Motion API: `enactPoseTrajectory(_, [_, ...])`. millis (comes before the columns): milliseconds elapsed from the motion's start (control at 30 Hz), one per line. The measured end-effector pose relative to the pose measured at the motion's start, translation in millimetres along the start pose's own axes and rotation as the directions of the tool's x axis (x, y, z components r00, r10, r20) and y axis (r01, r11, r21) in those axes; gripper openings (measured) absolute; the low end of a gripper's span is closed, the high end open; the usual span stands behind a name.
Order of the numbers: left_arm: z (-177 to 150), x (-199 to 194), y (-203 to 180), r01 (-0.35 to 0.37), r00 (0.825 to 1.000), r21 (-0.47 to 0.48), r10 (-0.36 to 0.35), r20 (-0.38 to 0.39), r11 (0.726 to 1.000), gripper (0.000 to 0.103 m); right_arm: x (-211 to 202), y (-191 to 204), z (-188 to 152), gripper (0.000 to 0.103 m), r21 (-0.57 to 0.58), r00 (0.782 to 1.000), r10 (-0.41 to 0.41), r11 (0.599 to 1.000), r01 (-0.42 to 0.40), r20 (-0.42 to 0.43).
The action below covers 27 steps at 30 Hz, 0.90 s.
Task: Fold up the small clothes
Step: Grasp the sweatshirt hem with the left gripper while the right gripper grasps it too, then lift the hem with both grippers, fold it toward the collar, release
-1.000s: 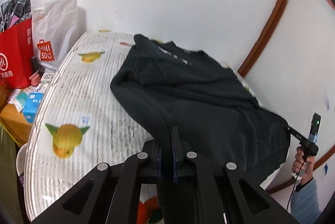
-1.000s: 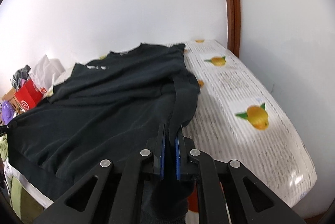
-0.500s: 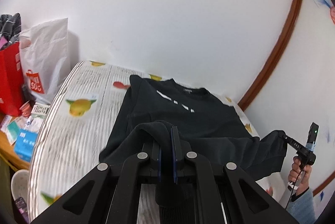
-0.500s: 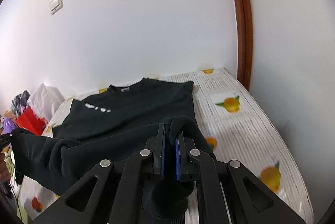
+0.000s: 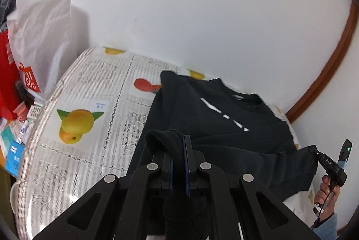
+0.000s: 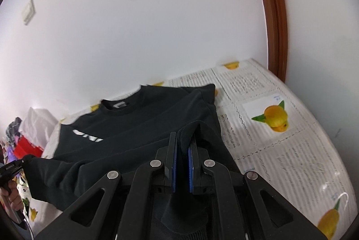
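Note:
A black sweatshirt (image 5: 215,118) with white chest lettering lies on a table covered by a fruit-print cloth (image 5: 89,91), collar toward the wall. It also shows in the right wrist view (image 6: 139,127). My left gripper (image 5: 178,145) is shut on the sweatshirt's lower hem at its left corner. My right gripper (image 6: 182,143) is shut on the hem at the right corner. Both hold the hem raised above the sweatshirt's body, stretched between them. The right gripper (image 5: 314,150) shows at the right of the left wrist view, and the left gripper (image 6: 24,160) at the left of the right wrist view.
A white and a red shopping bag (image 5: 31,42) stand left of the table, with small boxes (image 5: 13,152) below. A white wall is right behind the table. A brown door frame (image 6: 276,15) rises at the right. Bare fruit-print cloth (image 6: 280,139) lies right of the sweatshirt.
Both grippers have lifted the sweatshirt's hem off the table and carried it forward over the body toward the collar. The lower half now hangs folded between them.

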<state>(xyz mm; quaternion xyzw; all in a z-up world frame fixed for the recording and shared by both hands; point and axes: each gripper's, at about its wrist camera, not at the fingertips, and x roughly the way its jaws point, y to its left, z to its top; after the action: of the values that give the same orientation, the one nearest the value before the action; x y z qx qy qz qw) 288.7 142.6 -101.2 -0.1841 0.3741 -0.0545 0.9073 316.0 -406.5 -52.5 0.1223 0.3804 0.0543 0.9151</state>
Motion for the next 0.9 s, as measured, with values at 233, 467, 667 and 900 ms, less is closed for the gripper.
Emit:
enactPoseTrajectory(233, [-2, 27, 9, -0.038, 0.998, -0.005, 0.038, -0.043, 0.999, 0.01, 44, -9, -8, 0.008, 0.01, 0.995, -0.06, 0.998, 0.061, -0.082])
enactPoseTrajectory(467, [-5, 27, 9, -0.046, 0.996, 0.01, 0.047, -0.071, 0.999, 0.013, 42, -6, -13, 0.014, -0.038, 0.99, -0.088, 0.996, 0.084, -0.112])
enactPoseTrajectory(667, [-12, -1, 5, -0.007, 0.995, 0.043, 0.011, -0.094, 0.999, 0.035, -9, -17, -17, 0.022, -0.033, 0.993, 0.019, 0.999, -0.023, -0.116])
enactPoseTrajectory(900, [-37, -37, 26, -0.042, 0.995, 0.029, 0.045, -0.094, 0.999, 0.041, -54, -46, -40, 0.034, -0.015, 0.995, -0.036, 0.999, 0.035, -0.096])
